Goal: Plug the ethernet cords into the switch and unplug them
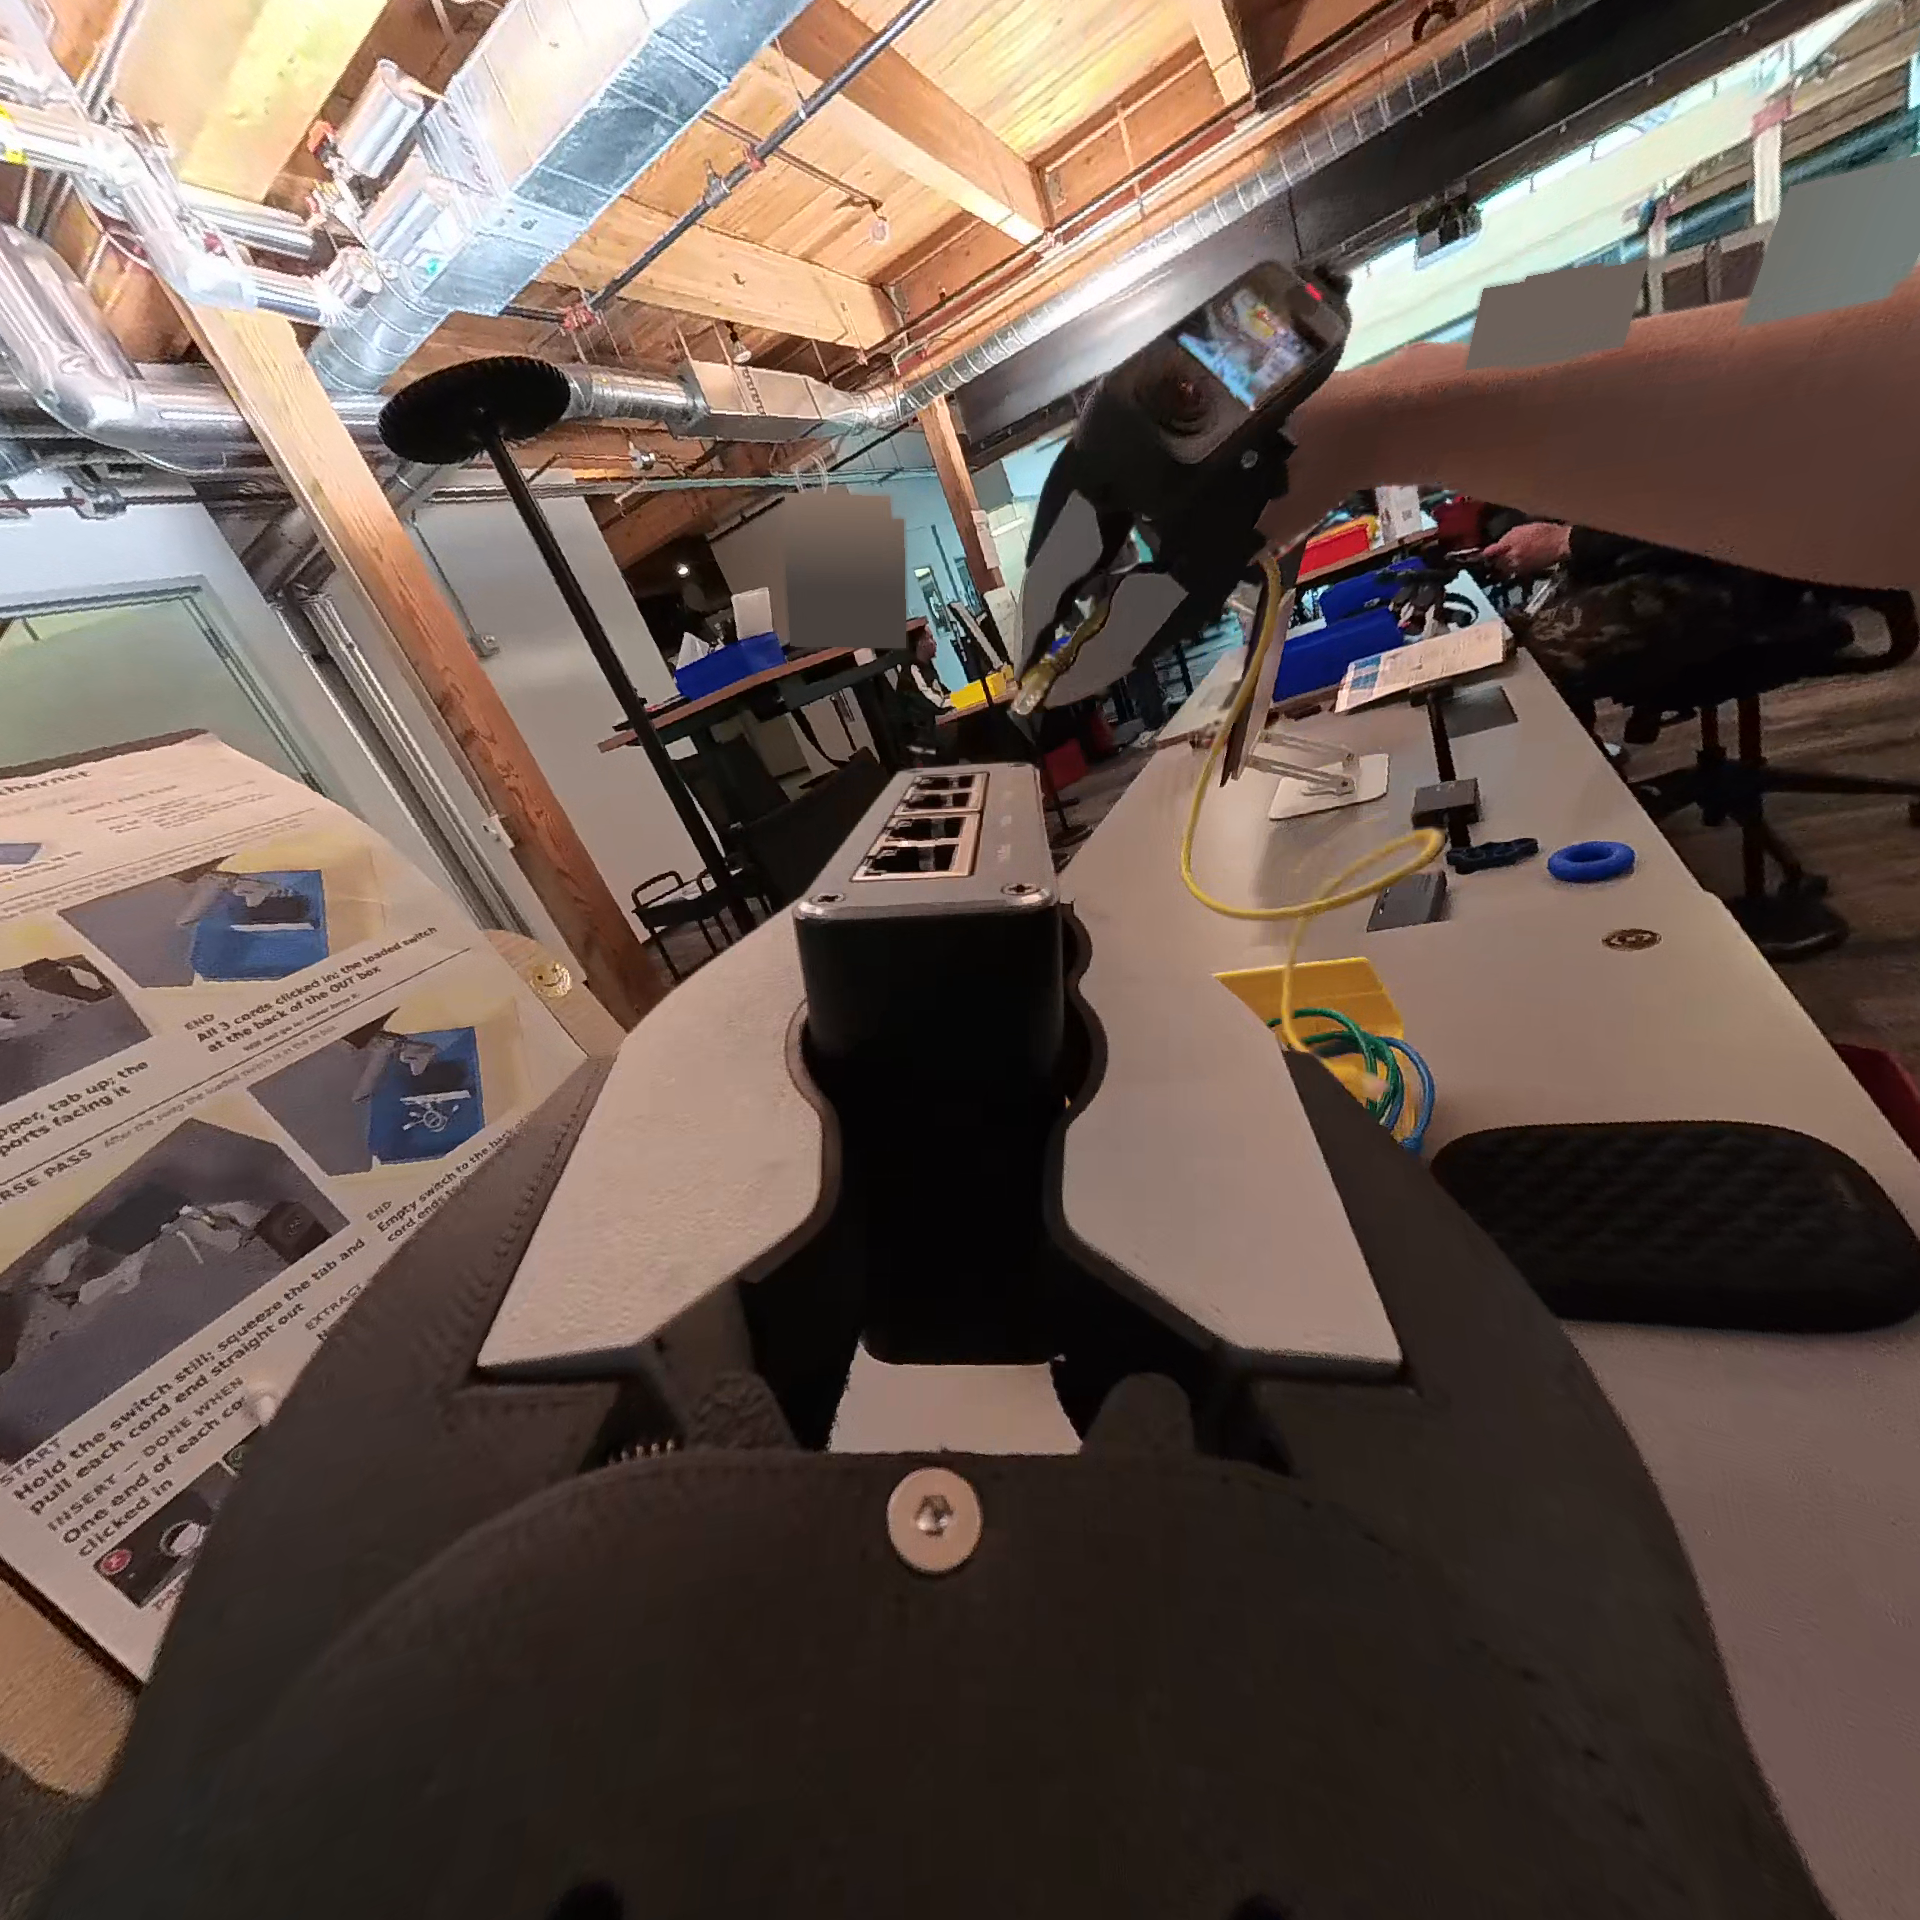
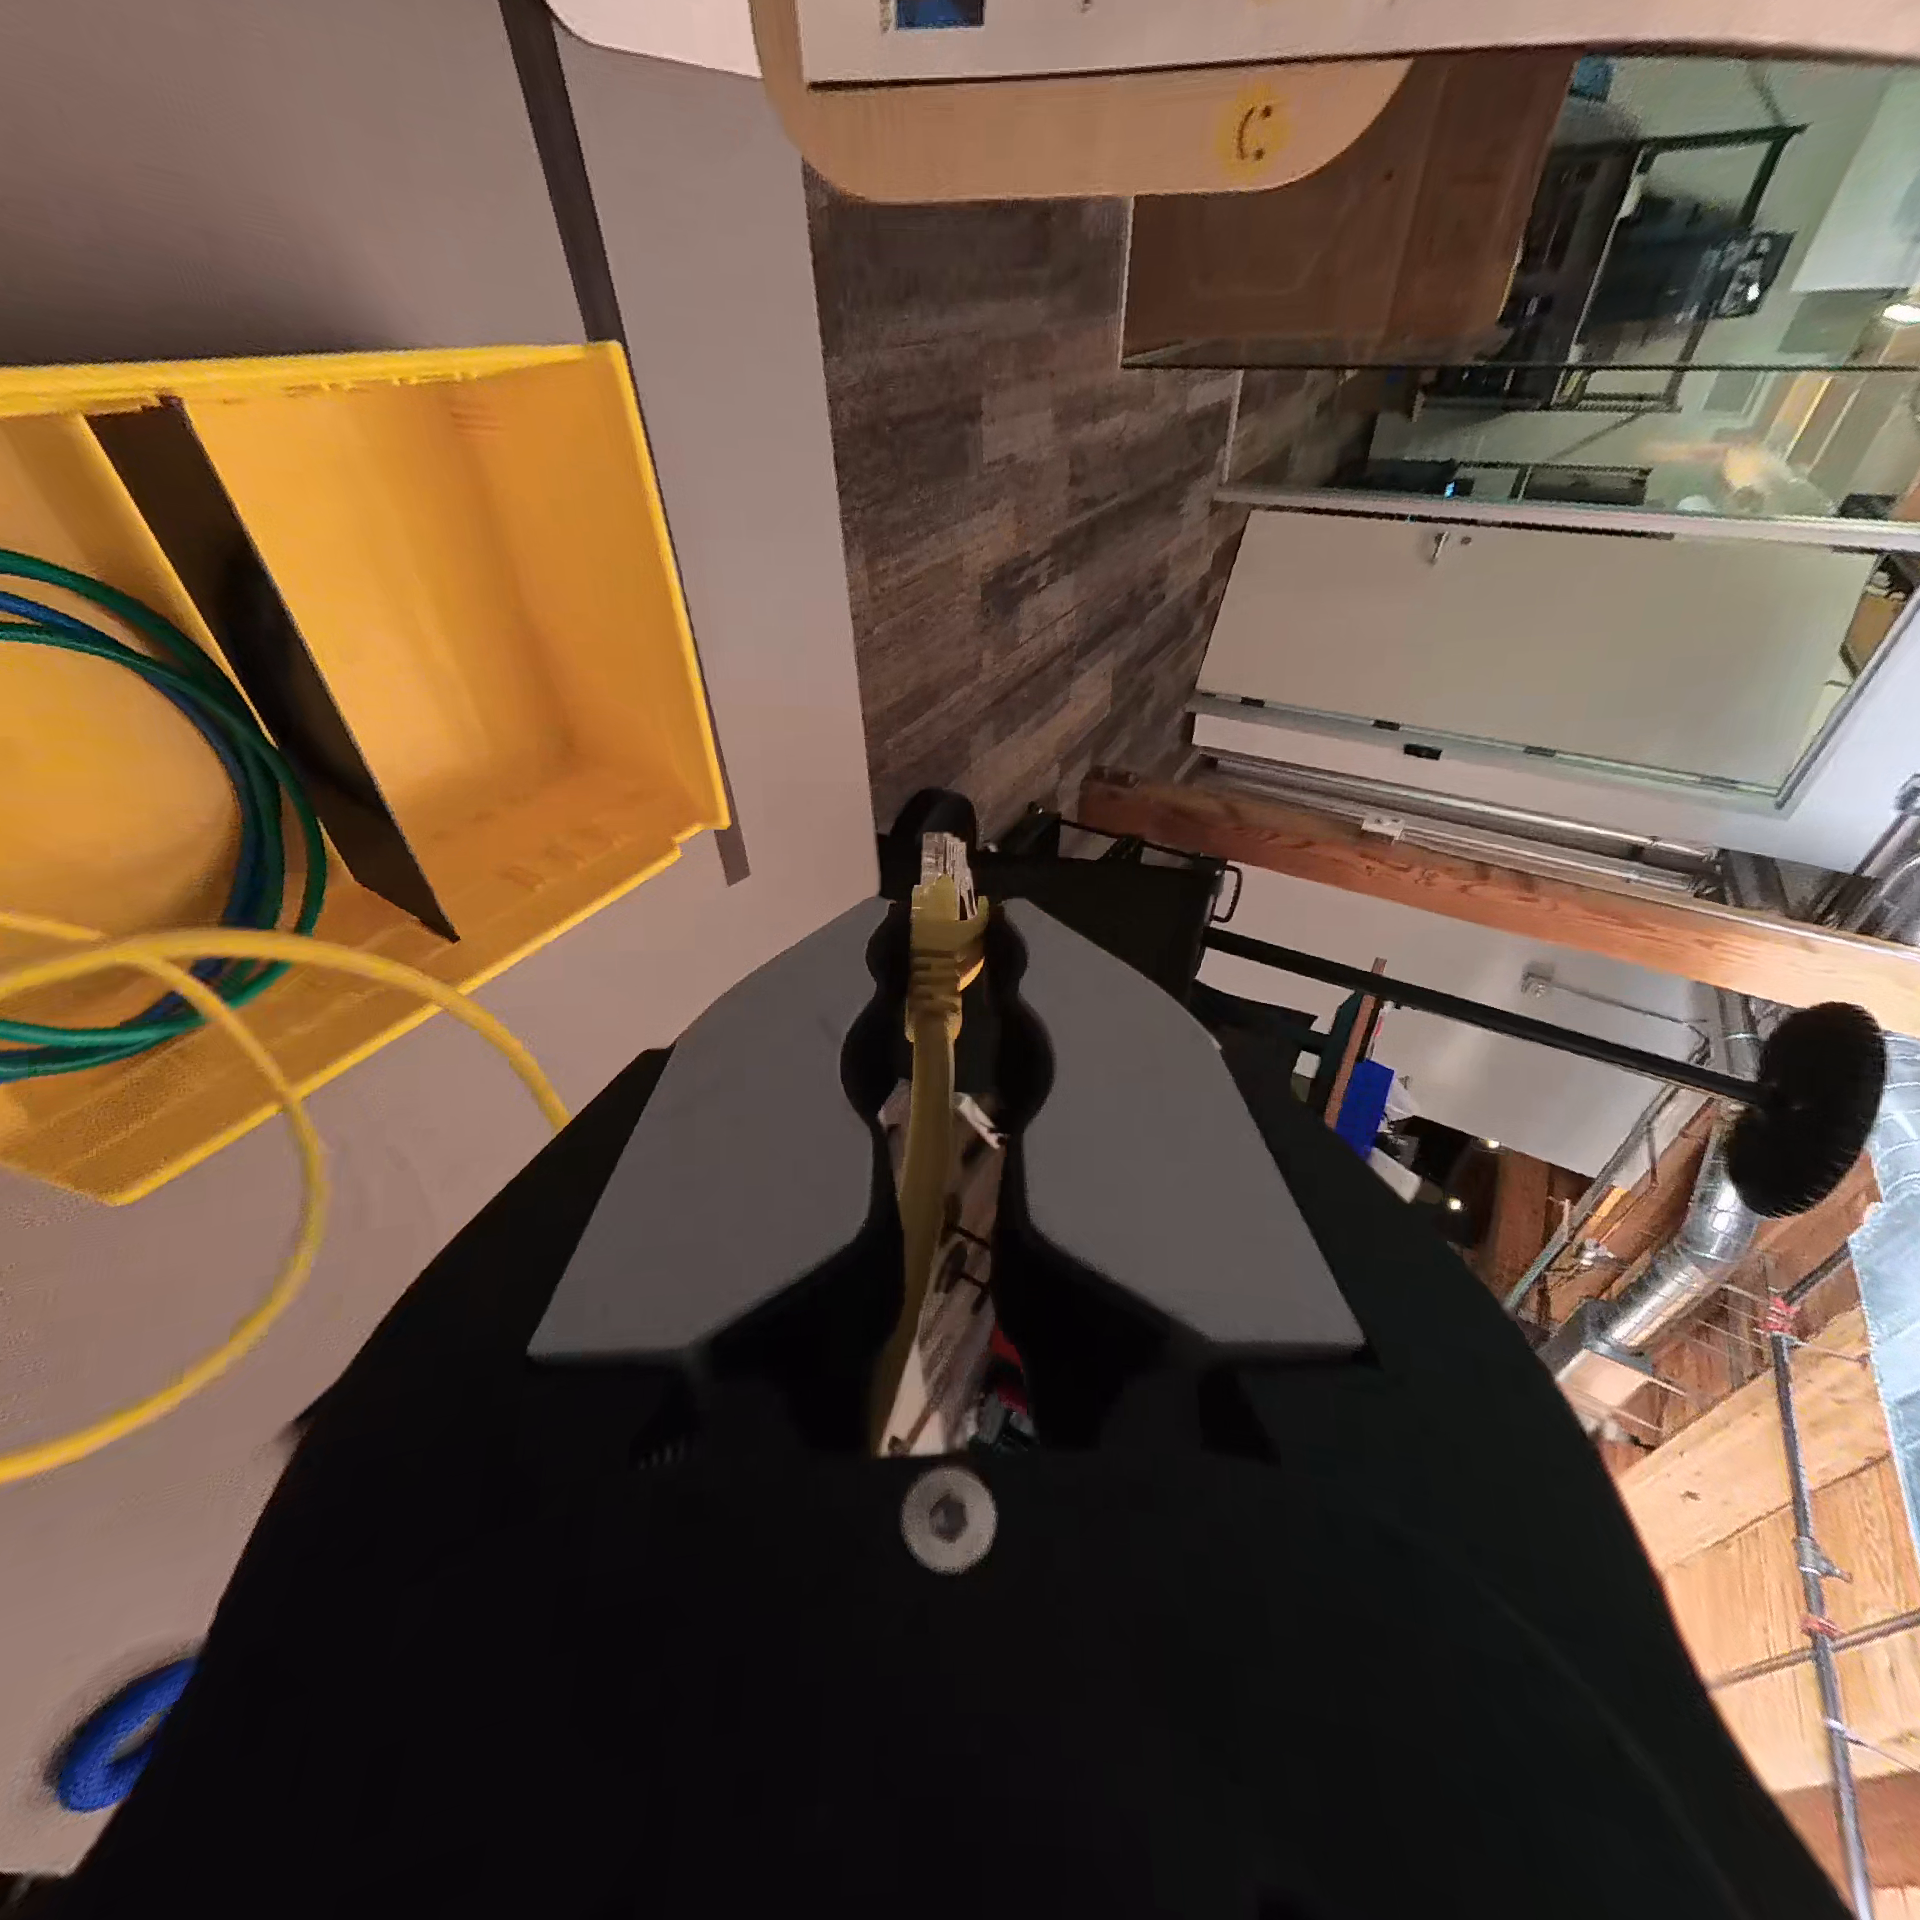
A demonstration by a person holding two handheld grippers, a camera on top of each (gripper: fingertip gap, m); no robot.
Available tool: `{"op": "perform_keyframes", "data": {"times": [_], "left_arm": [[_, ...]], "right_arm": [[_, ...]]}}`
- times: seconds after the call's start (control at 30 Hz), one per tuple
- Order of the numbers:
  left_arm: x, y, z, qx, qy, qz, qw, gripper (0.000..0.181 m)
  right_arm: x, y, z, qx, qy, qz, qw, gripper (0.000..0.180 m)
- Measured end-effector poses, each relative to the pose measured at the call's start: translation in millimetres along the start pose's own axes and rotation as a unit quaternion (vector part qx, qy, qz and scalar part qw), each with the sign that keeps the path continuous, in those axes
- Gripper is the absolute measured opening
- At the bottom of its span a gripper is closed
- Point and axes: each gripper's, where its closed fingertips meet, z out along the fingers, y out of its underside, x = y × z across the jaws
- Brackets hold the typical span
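Left gripper [image 1: 935, 1049] clamps the black metal network switch [image 1: 930, 894], ports vacant; right gripper [image 2: 940, 977] pinches the yellow ethernet cord [image 2: 935, 1039] above it.

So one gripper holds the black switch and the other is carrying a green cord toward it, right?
Not quite: the cord in the right gripper is yellow, as the right wrist view shows. The green cord lies in the yellow bin. The left gripper does hold the black switch.

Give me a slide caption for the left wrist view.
Left gripper holds the switch, ports empty; right gripper brings the yellow cord.
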Motion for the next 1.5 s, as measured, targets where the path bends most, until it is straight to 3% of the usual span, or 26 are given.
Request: {"op": "perform_keyframes", "data": {"times": [0.43,0.93,1.23,1.5], "left_arm": [[3,6,4,-0.018,-0.001,0.017,1.000,0.037],[13,14,11,-0.037,0.014,0.022,0.999,0.037],[22,25,19,-0.055,0.030,0.024,0.998,0.037],[33,32,25,-0.072,0.056,0.026,0.996,0.037]], "right_arm": [[-61,-21,50,0.021,-0.067,-0.001,0.998,0.015],[-205,-13,116,0.027,-0.213,0.127,0.968,0.015],[-249,-22,109,0.037,-0.330,0.218,0.918,0.024],[-233,-43,84,0.117,-0.406,0.356,0.834,0.052]]}}
